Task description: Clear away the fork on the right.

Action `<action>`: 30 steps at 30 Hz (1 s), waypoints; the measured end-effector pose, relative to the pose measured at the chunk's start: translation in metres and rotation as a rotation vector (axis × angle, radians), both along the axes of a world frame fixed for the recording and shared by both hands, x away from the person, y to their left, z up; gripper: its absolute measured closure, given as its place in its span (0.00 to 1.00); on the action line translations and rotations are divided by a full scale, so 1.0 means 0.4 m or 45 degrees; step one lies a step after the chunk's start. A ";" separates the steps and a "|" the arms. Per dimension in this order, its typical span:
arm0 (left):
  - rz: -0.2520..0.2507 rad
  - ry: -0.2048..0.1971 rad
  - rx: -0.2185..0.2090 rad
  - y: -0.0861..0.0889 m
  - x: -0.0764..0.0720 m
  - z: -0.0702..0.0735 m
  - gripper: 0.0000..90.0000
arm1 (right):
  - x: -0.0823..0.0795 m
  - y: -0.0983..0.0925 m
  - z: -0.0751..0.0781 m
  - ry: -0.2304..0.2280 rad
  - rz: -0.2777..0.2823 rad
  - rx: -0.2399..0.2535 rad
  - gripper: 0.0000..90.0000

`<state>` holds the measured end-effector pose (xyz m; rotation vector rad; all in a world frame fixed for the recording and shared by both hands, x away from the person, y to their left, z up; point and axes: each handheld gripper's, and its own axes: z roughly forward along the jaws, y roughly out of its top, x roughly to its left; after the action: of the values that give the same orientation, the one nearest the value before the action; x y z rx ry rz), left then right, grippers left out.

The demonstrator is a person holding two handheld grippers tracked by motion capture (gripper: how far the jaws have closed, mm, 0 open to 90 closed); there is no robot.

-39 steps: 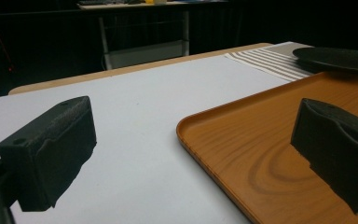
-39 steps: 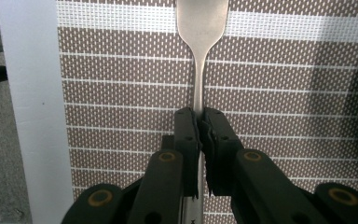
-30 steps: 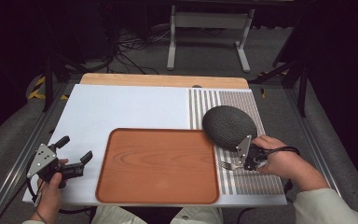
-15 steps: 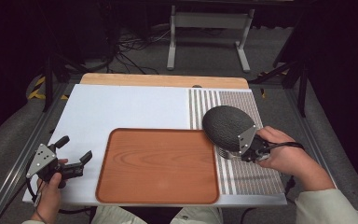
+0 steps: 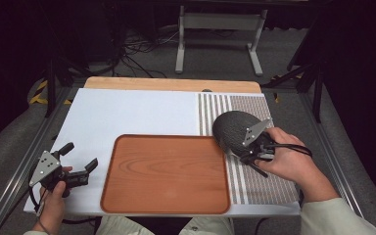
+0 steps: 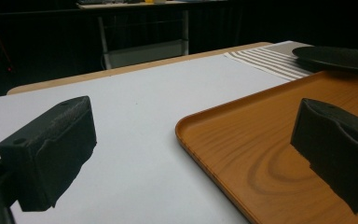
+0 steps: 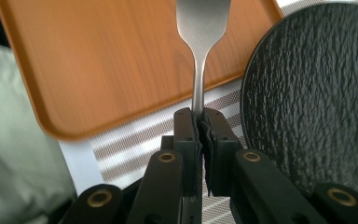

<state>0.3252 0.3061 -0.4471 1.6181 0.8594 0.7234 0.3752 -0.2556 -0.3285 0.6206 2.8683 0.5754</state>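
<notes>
Dim room, white mat (image 5: 127, 115). Right gripper (image 7: 200, 122) pinching fork (image 7: 201, 28) by handle, lifted; next, onto tray (image 7: 98, 60) ahead. Left gripper (image 5: 81, 164) spread, idle.

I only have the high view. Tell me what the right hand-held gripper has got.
Observer: The right hand-held gripper is shut on the thin stem of a metal utensil.
Operator: Say where its wide end points.
Observer: Straight away from the jaws, toward the tray, with the dark plate beside it.
Operator: Now report the left hand-held gripper.
Observer: The left hand-held gripper is open with nothing between its jaws, and it is aimed across the tray's corner.
</notes>
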 end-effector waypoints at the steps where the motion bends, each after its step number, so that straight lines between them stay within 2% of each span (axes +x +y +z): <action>1: 0.000 0.000 -0.001 0.000 0.000 0.000 0.00 | 0.003 0.003 0.001 -0.011 -0.027 0.012 0.94; 8: 0.002 -0.002 -0.004 0.002 0.000 -0.001 0.00 | 0.011 0.026 0.011 -0.004 -0.144 0.114 0.94; 11: 0.001 -0.002 -0.003 0.001 0.000 0.000 0.00 | 0.010 0.035 0.014 0.000 -0.178 0.133 0.94; 14: 0.001 -0.003 -0.003 0.001 0.000 0.000 0.00 | 0.012 0.050 0.013 0.023 -0.284 0.194 0.94; 17: 0.002 -0.002 -0.003 0.001 0.000 -0.001 0.00 | 0.012 0.059 0.014 0.035 -0.334 0.210 0.94; 19: 0.002 -0.002 -0.002 0.001 0.000 -0.001 0.00 | 0.012 0.062 0.014 0.043 -0.348 0.217 0.94; 20: 0.001 -0.002 -0.002 0.001 0.000 -0.001 0.00 | 0.013 0.070 0.014 0.074 -0.377 0.242 0.94; 22: 0.002 -0.005 -0.004 0.000 0.000 -0.001 0.00 | 0.013 0.077 0.013 0.093 -0.396 0.252 0.94; 30: 0.001 -0.004 -0.003 0.001 0.000 0.000 0.00 | 0.016 0.110 0.000 0.158 -0.450 0.283 0.94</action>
<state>0.3252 0.3066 -0.4472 1.6142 0.8586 0.7250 0.3817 -0.2114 -0.3285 1.2048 2.7236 0.8245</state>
